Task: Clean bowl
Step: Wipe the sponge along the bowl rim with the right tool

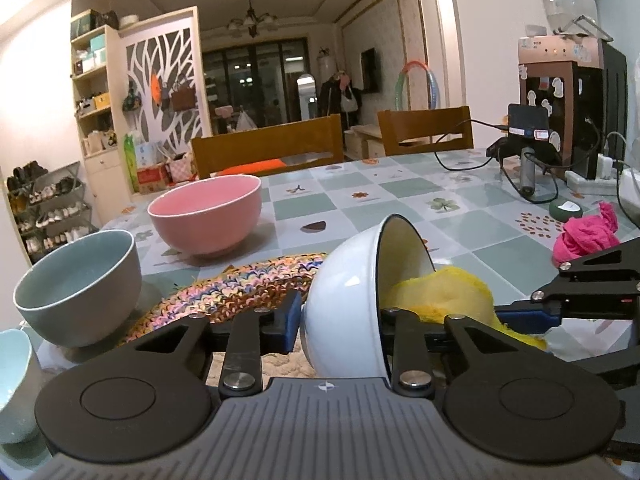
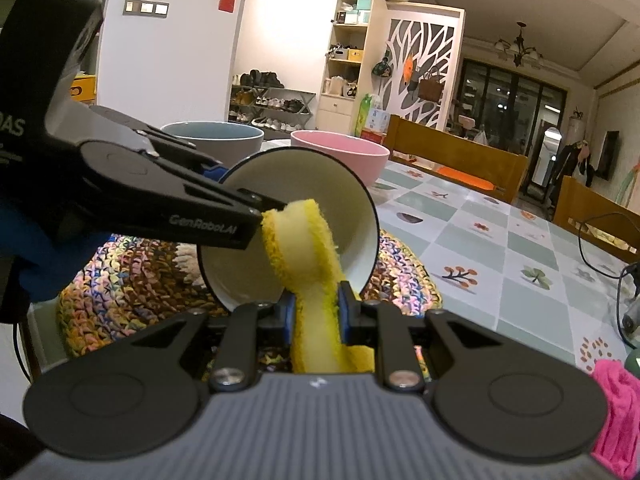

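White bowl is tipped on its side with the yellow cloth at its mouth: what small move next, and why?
Probably push the yellow cloth deeper and sweep it round the inner wall. The left tool grips the white bowl by its rim, mouth toward the right tool, which pinches the cloth; only the cloth's tip is inside, so most of the inside looks unwiped.

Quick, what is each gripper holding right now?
Left gripper: closed on the tilted white bowl's rim.
Right gripper: shut on the yellow cloth, inside the bowl.
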### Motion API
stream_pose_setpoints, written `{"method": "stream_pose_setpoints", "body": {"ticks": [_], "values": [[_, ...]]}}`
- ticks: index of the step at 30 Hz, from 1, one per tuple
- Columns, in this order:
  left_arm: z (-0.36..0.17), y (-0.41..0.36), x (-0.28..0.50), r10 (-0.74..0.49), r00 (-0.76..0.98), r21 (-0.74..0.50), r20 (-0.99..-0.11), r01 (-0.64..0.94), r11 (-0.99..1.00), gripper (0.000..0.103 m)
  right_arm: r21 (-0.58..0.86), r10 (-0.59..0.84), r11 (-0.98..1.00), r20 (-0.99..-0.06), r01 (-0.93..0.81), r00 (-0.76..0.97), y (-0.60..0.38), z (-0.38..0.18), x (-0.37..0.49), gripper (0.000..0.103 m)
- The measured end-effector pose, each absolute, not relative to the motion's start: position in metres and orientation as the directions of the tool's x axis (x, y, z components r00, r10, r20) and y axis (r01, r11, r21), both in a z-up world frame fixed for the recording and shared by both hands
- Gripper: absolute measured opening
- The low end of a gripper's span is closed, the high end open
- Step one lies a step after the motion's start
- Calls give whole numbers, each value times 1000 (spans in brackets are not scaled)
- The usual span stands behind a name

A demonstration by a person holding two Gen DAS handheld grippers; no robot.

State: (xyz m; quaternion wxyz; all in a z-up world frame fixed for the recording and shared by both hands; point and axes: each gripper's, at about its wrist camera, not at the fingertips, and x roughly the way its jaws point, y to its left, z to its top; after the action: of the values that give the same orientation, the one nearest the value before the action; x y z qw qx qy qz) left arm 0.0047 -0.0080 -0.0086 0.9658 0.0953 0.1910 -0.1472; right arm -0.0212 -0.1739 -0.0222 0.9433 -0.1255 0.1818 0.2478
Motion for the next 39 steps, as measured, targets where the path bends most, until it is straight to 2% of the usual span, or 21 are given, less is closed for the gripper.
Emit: {"method": "stream_pose_setpoints", "body": {"ticks": [4, 15, 34, 39], "values": [[-3, -6, 3, -246, 893, 141, -377, 318, 938, 24, -124, 445, 842, -391, -525, 806, -174, -18, -25, 21], [1, -5, 0, -248, 895, 156, -370, 323, 933, 23, -101, 480, 828, -378, -551, 791, -166, -11, -31, 21], [-4, -1, -1, -245, 880, 108, -406, 313, 944, 34, -110, 466, 834, -385, -541, 797, -173, -19, -33, 22], [-5, -1, 0, -246, 881, 113, -404, 315, 942, 33, -113, 464, 834, -386, -540, 797, -173, -18, -32, 22]]}}
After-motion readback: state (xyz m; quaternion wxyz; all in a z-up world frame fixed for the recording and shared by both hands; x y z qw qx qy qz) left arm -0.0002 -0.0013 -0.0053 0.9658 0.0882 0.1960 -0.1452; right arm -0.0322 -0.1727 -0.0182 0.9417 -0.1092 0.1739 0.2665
